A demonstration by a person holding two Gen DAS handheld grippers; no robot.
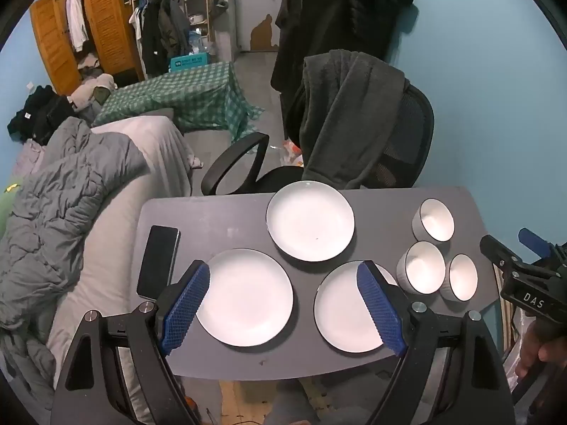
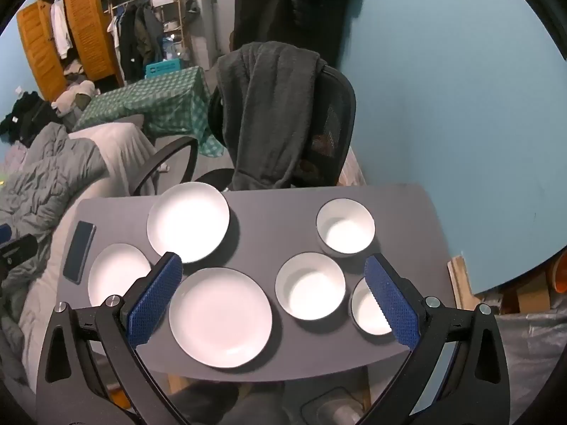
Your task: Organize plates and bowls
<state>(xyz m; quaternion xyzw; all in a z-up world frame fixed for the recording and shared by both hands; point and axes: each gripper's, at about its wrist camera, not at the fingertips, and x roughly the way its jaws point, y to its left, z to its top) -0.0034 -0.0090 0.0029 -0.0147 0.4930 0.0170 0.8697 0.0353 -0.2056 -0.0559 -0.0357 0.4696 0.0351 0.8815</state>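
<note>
Three white plates with dark rims lie flat on a grey table [image 1: 226, 219]: a far plate [image 1: 310, 220], a near-left plate [image 1: 248, 297] and a near-right plate [image 1: 345, 310]. Three white bowls stand upright on the right: a far bowl [image 1: 435, 219], a middle bowl [image 1: 423, 266] and a small bowl [image 1: 462, 277]. My left gripper [image 1: 283, 304] hovers open above the two near plates, holding nothing. My right gripper [image 2: 274, 301] hangs open above the near-right plate [image 2: 220, 317] and the middle bowl [image 2: 310, 285], with the small bowl [image 2: 368, 310] partly behind its right finger.
A black phone [image 1: 158, 261] lies at the table's left edge. A black office chair [image 1: 389, 141] draped with a dark blanket stands behind the table. A bed with a grey duvet [image 1: 63, 191] runs along the left. The blue wall [image 2: 460, 106] borders the table's right side.
</note>
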